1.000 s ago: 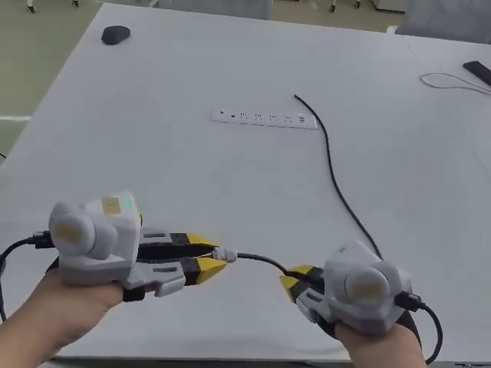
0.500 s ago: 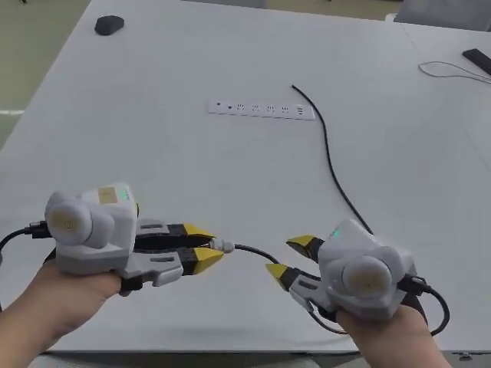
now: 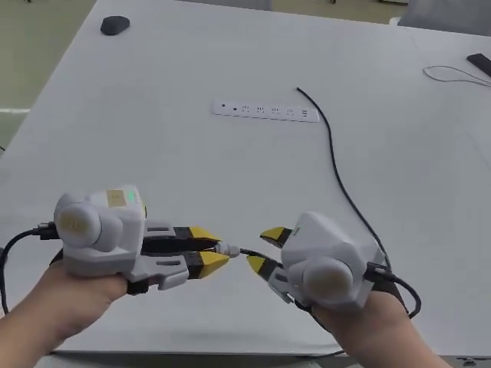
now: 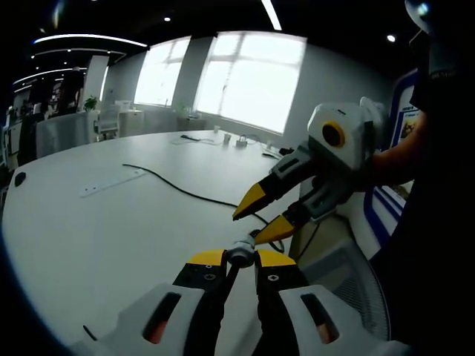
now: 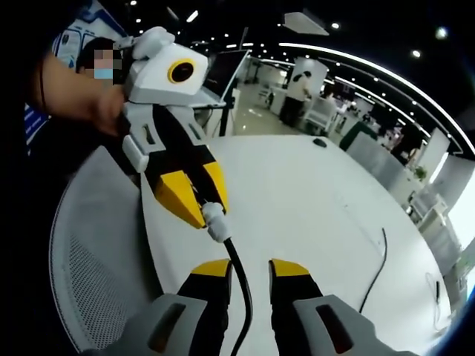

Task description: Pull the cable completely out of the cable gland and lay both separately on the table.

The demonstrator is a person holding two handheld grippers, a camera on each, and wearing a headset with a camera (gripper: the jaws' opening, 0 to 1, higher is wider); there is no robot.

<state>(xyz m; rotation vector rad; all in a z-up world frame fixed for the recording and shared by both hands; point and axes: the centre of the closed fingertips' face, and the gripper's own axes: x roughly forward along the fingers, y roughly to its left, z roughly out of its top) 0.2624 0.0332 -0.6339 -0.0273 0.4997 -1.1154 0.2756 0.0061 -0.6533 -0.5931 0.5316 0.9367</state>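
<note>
Cable gland (image 3: 225, 249), small and white, pinched between the yellow tips of the left gripper (image 3: 215, 250), which is closed narrowly on it and held above the near edge of the bench (image 3: 153, 153); the black cable (image 3: 337, 176) comes out of the gland's free end and runs between the jaws of the right gripper (image 3: 258, 247), which stand wide apart around it without clamping it. Past the right gripper the cable lies on the bench, curving toward the far edge, its loose end just beside the right end of a white power strip (image 3: 265, 112) near the bench's middle. A dark mouse (image 3: 115, 24) sits by the far left corner, and a thin pale wire (image 3: 453, 74) loops near the far right corner. The left gripper view shows the gland (image 4: 240, 252) at its own tips with the right gripper (image 4: 249, 226) opposite; the right gripper view shows the cable (image 5: 239, 274) passing between its spread jaws to the gland (image 5: 213, 220) in the left gripper (image 5: 206, 211)
</note>
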